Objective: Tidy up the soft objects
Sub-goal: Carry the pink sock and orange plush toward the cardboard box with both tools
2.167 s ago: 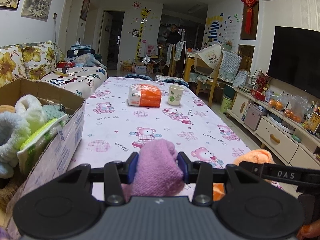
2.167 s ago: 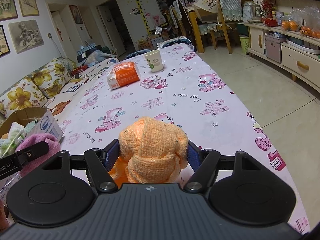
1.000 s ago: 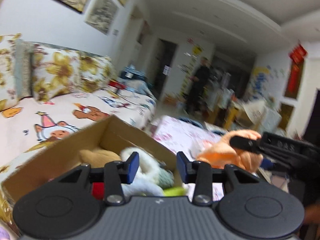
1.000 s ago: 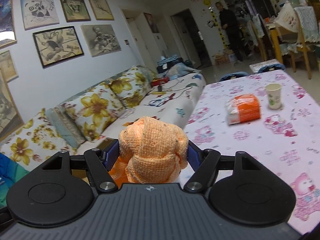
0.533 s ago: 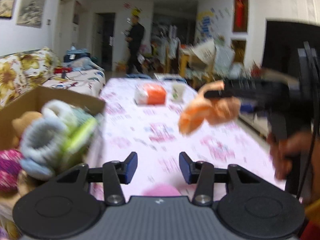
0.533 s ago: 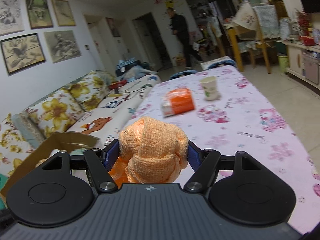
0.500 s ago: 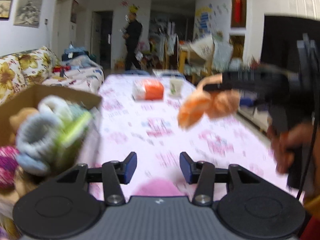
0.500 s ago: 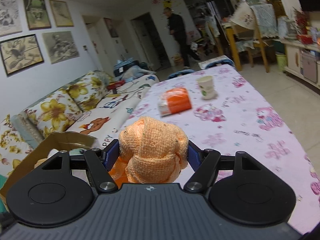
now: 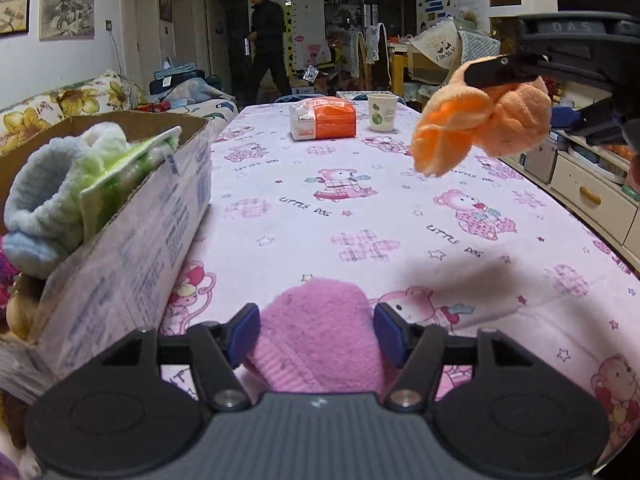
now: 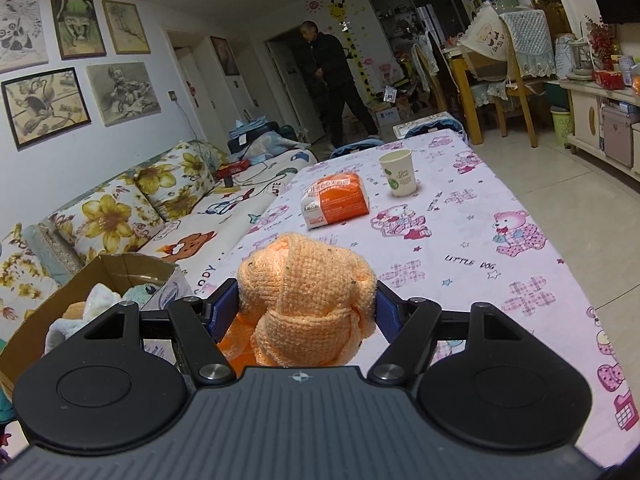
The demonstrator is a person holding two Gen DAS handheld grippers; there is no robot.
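While the right tool (image 10: 307, 304) pinches one orange knit (image 10: 306, 296), the just-widened left tool (image 9: 317, 332) brackets one pink knit (image 9: 320, 344).

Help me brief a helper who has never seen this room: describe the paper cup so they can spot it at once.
Look at the long table under its pink teddy-bear cloth and follow it to the far end. There the paper cup stands upright, just right of an orange and white packet. It is the only cup on the table, white with a green print on its side.

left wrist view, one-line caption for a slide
Left gripper straddles pink knitted sock beside cardboard box.
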